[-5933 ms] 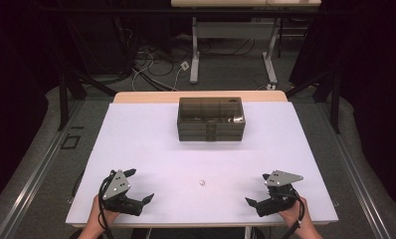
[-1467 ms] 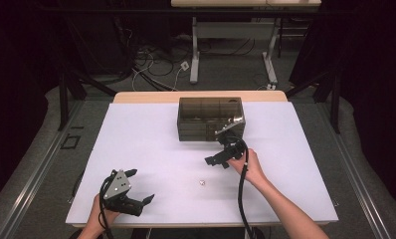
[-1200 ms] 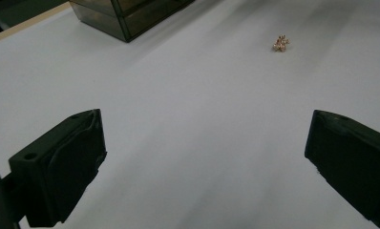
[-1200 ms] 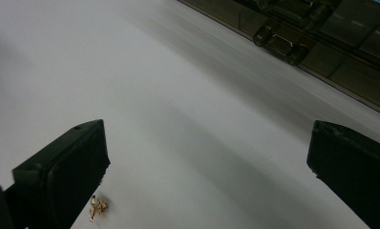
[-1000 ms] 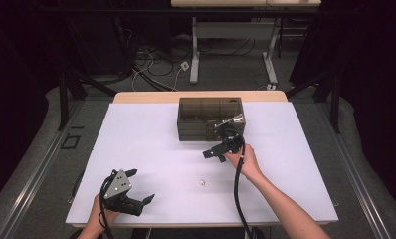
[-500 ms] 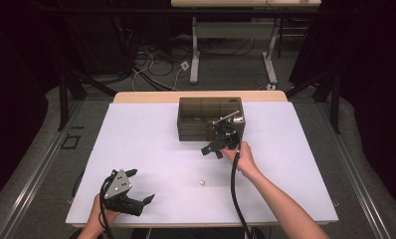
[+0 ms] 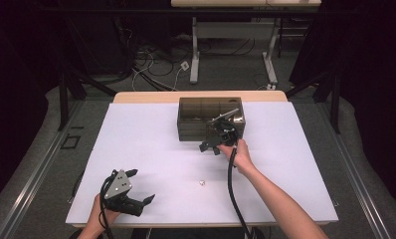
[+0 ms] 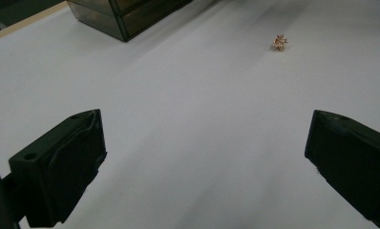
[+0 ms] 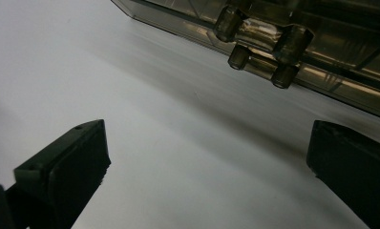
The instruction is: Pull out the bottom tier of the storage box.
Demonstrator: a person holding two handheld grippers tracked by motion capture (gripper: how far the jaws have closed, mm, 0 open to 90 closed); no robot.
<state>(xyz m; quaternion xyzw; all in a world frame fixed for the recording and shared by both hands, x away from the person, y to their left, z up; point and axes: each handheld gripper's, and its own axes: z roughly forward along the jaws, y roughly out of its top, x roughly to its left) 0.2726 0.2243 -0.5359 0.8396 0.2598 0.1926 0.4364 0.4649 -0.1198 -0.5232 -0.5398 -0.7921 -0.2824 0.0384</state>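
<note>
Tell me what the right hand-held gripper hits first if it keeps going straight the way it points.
Most likely the latch on the front of the smoky clear box. The right hand-held gripper is open, aimed low across bare white table; nothing lies between, though the depth is hard to judge.

One camera looks down over the whole bench (image 7: pixel 136 149) from its near edge. Two ride low, close to its surface; all share the smoky box (image 7: pixel 193 122).

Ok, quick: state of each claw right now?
Left claw: open, holding nothing, over the table.
Right claw: open, empty, at the smoky box front.
</note>
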